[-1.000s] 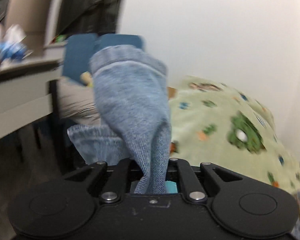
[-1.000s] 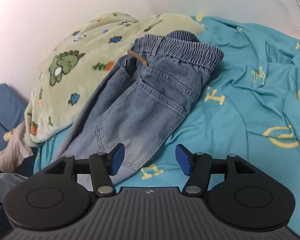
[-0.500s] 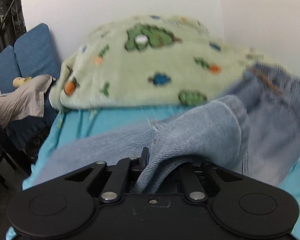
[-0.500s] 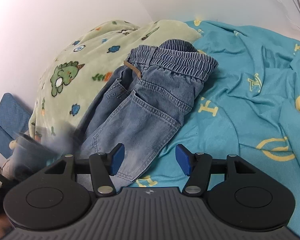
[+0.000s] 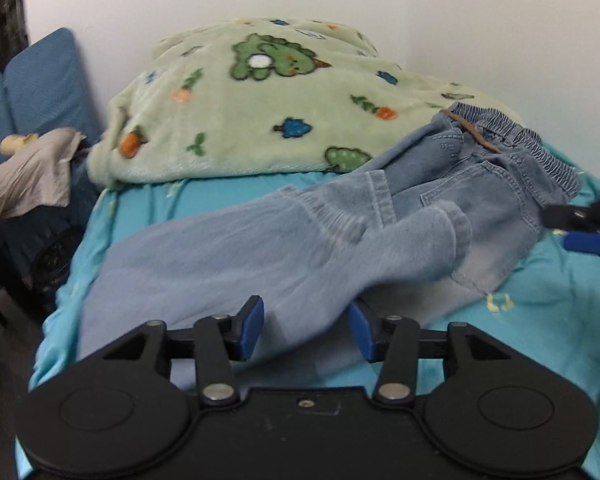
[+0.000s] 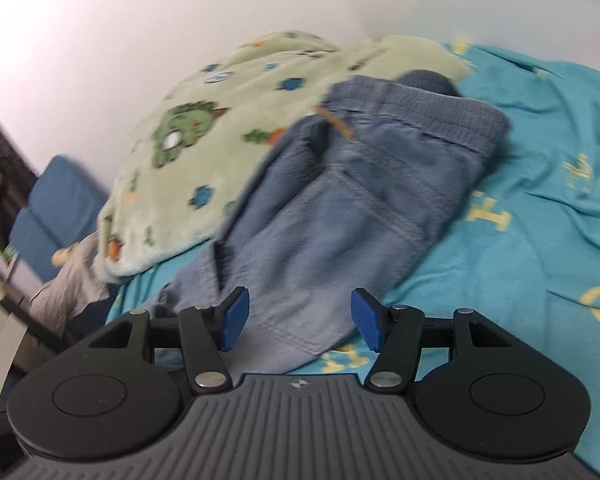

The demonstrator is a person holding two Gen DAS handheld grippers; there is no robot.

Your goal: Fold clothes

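A pair of light blue jeans lies on the teal bedsheet, waistband at the far right, one leg folded back over the seat. My left gripper is open, its blue pads on either side of the folded leg with denim between them. In the right wrist view the jeans lie just ahead. My right gripper is open and empty above the jeans' lower edge; it also shows at the right edge of the left wrist view.
A green dinosaur blanket is heaped against the white wall behind the jeans. Blue cushions and a grey cloth lie off the bed's left side. The sheet stretches to the right with wrinkles.
My left gripper carried the jeans leg onto the bed, folded it over toward the waistband and opened, letting it go. My right gripper stayed open and moved closer to the jeans.
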